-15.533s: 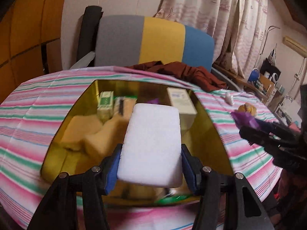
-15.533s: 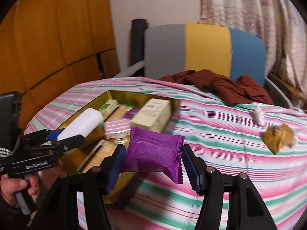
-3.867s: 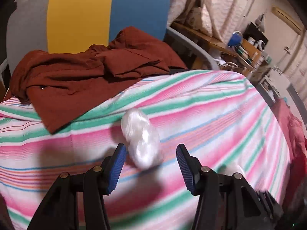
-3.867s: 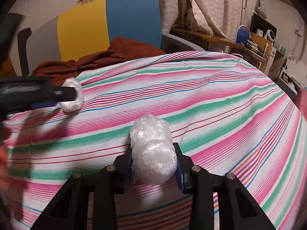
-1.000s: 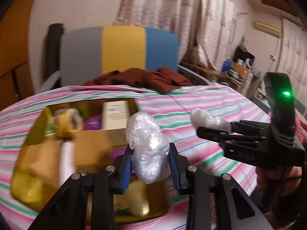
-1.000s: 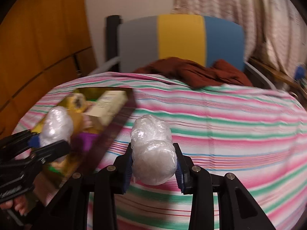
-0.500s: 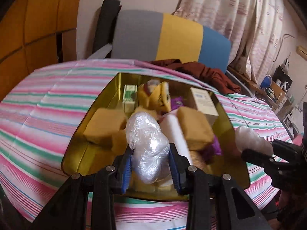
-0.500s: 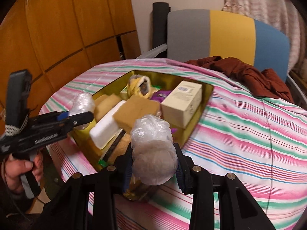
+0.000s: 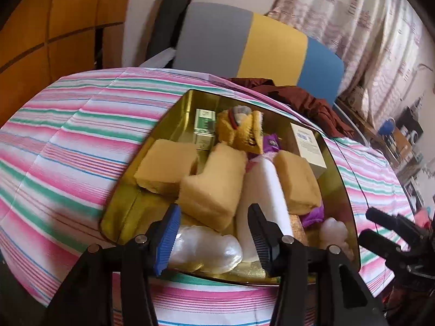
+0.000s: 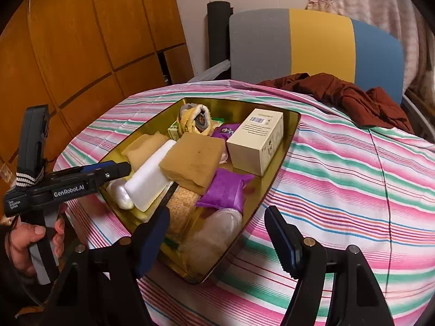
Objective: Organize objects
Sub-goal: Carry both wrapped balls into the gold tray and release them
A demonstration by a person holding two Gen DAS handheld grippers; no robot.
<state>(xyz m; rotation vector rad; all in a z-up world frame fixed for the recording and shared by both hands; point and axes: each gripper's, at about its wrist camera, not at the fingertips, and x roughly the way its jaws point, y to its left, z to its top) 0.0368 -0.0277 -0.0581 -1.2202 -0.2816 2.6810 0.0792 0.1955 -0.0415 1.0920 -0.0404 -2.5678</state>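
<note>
A gold tray point(image 9: 127, 187) point(image 10: 274, 182) on the striped tablecloth holds tan sponges point(image 9: 214, 179) point(image 10: 194, 160), a white foam block point(image 9: 262, 190) point(image 10: 151, 180), a cream box point(image 10: 257, 141), a purple packet point(image 10: 225, 193) and a plush toy point(image 9: 240, 130). My left gripper point(image 9: 213, 237) is open over the tray's near edge; a clear plastic bundle point(image 9: 204, 247) lies in the tray below it. My right gripper point(image 10: 217, 237) is open above the tray's near corner; another clear plastic bundle point(image 10: 214, 233) lies in the tray between its fingers. It shows in the left wrist view point(image 9: 333, 235) too.
A grey, yellow and blue chair point(image 10: 307, 43) stands behind the table with a brown cloth point(image 10: 350, 95) draped at the table's far edge. Wooden panels point(image 10: 81, 40) line the left wall. The striped tablecloth point(image 10: 353, 179) stretches to the right of the tray.
Both grippers have opened and let go of their plastic bundles, which now lie in the tray. Half a second ago each gripper was shut on its bundle above the tray.
</note>
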